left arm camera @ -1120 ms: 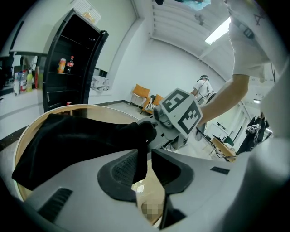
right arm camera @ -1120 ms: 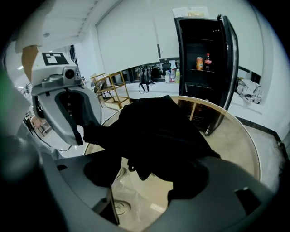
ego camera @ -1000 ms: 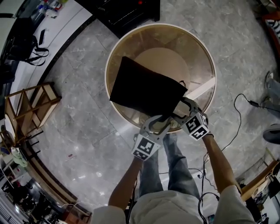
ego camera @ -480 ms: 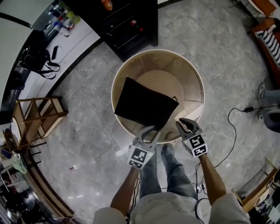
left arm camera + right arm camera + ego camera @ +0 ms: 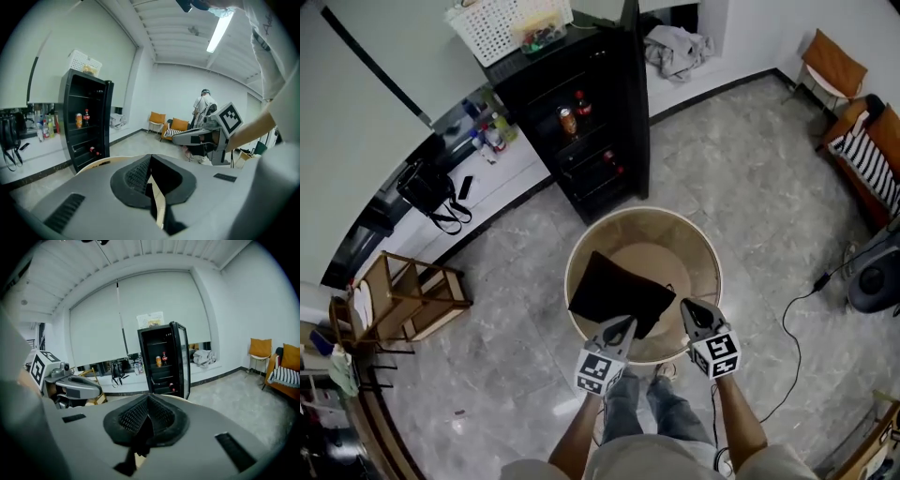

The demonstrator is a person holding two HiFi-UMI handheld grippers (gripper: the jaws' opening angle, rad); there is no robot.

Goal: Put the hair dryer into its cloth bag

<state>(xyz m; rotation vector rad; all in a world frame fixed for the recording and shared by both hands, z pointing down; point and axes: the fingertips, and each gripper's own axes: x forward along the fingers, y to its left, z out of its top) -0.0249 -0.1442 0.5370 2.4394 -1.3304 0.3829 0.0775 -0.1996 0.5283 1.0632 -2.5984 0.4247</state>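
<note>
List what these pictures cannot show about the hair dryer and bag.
Hair dryer: seen in no view; the opaque cloth bag may hide it.
Bag's opening: head view, too small to tell open or drawn.
Table: in the gripper views, the left gripper and right gripper hide most of it.

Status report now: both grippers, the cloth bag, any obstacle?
Left gripper and right gripper shut. Black cloth bag lies on round table; hair dryer not visible. Nothing in the way.
</note>
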